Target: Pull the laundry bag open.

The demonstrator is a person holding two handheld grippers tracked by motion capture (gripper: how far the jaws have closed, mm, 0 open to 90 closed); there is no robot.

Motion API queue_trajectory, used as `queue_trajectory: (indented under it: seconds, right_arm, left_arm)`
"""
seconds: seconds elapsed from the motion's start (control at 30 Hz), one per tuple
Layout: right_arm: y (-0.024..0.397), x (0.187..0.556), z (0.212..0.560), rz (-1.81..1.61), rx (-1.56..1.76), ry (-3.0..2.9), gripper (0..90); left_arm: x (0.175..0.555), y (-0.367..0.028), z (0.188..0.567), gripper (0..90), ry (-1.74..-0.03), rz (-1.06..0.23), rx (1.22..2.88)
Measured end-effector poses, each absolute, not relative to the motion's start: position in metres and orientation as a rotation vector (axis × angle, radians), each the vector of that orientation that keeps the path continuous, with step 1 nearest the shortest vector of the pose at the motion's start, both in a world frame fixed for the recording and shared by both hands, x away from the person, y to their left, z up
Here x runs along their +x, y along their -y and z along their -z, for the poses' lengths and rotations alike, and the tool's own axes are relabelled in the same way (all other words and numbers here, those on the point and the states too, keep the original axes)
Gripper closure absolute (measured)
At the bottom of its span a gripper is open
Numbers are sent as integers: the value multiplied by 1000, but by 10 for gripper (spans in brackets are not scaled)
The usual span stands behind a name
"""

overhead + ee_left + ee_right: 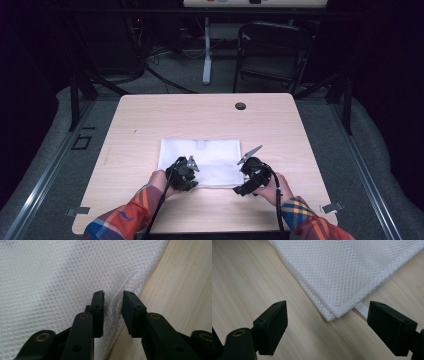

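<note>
A white mesh cloth lies folded flat on the wooden table. My left gripper sits at the cloth's near left edge. In the left gripper view the jaws stand close together, with a raised ridge of the cloth pinched between the pads. My right gripper rests by the near right corner. Its jaws stand wide apart, and the layered corner of the cloth lies just ahead of them, untouched.
A small white tag pokes out from under the cloth's corner. The table has a cable hole near its far edge. A dark folding chair and a desk leg stand on the floor beyond.
</note>
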State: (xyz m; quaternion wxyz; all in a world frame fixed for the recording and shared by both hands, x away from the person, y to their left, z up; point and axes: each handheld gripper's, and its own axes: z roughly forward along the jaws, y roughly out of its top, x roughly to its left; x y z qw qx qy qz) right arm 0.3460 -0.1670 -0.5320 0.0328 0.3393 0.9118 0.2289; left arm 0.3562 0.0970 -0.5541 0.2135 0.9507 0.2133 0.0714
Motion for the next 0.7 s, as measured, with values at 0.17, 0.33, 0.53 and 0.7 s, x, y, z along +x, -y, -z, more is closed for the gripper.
queue_trajectory:
  seconds: [0.17, 0.33, 0.53, 0.7]
  right_arm:
    - [166, 345, 532, -706, 1044, -2813, 178]
    - [164, 344, 532, -719, 1042, -2817, 182]
    - [162, 342, 531, -723, 1040, -2815, 235]
    - [159, 338, 528, -754, 1010, -2803, 331]
  left_arm:
    - [356, -98, 555, 806, -570, -220, 2635]
    - [355, -100, 555, 859, -546, -232, 2636]
    - [355, -101, 552, 876, -546, -248, 2613]
    - [355, -104, 542, 875, -543, -297, 2570]
